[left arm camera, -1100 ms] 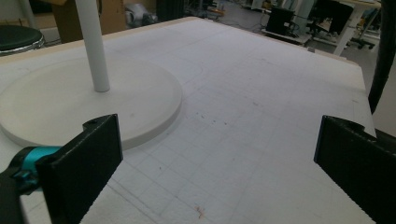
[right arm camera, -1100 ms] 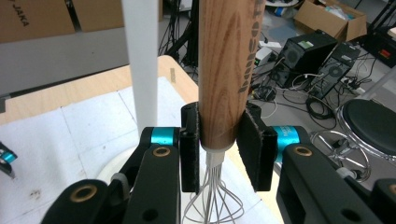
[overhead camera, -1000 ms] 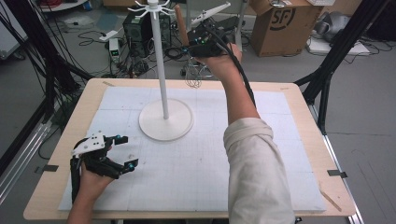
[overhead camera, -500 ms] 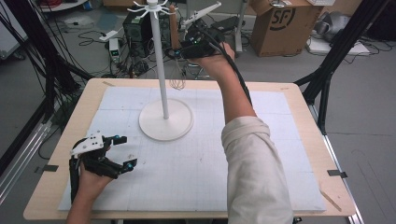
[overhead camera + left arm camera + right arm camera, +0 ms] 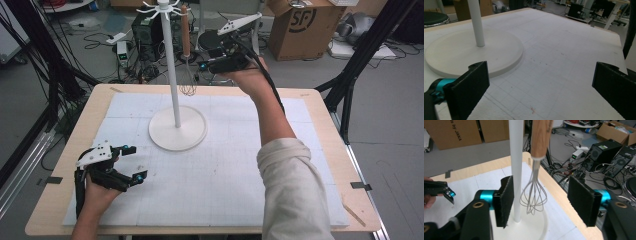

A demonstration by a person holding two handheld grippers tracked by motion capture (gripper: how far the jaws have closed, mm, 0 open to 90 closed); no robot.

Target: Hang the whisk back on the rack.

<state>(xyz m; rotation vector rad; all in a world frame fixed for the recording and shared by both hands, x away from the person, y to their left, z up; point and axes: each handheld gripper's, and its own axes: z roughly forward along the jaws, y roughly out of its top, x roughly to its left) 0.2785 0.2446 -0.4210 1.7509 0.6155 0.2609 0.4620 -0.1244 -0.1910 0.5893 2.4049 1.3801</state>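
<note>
A: Where is the wire whisk with the wooden handle (image 5: 186, 47)?

B: It hangs upright from one of the hooks at the top of the tall white pole stand with a round flat base (image 5: 177, 107), wooden handle up, wire loops down, just beside the pole. In the right gripper view the whisk (image 5: 535, 170) hangs between the two black pads and a little beyond them, with the white pole (image 5: 516, 167) next to the left pad.

A: So the right claw (image 5: 204, 65) has hold of it?

B: No. Its jaws stand wide apart with nothing between the pads touching them; the whisk hangs free in the gap. The hand holds that claw raised beyond the far edge of the surface, level with the whisk's wire end.

A: And the left claw (image 5: 136, 162)?

B: Low over the near left part of the white gridded mat (image 5: 235, 165), also spread wide and holding nothing. In its own view the pads frame bare mat, and the stand's round base (image 5: 474, 53) lies ahead to the left.

A: What carries all this?

B: A light wooden surface (image 5: 325, 130) with the mat covering most of it. Beyond it, on the floor, are a brown cardboard box (image 5: 297, 22), black computer cases (image 5: 607, 152) and tangled cables.
</note>
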